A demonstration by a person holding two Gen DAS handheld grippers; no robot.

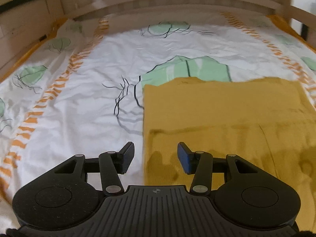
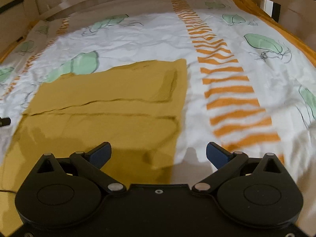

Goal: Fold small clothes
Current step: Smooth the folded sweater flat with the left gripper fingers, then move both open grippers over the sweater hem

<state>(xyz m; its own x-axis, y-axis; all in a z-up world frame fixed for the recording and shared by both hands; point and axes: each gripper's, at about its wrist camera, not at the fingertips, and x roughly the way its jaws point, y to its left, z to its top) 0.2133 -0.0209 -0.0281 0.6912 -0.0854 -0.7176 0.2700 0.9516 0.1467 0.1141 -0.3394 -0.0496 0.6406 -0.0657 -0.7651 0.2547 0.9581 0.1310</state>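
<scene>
The bed takes up nearly everything here, a white sheet spread wide and wrinkled, printed with pale green leaf shapes outlined in thin black line and crossed by two bands of orange dashes. A light wooden bed frame curves round the far end, and an orange-yellow edge of bedding runs along both sides under the rails.

On the sheet lies the task's piece, a mustard-yellow garment, flat and folded into a neat rectangle. From the left wrist it fills the right half of the view, its left edge running straight down toward the camera; from the right wrist it sits left of centre, its right edge just beside the near orange band. A crosswise fold line runs over its middle, and a raised crease sits near the far right corner. Its far edge overlaps one of the green leaf prints.

Now the tools. The left gripper hangs above the garment's left edge, jaws parted, one finger over white sheet and the other over yellow cloth, with nothing between them. The right gripper hangs above the garment's right edge, jaws spread wider still, and it too is empty. Both cast soft shadows on the cloth below. Both views are slightly blurred.
</scene>
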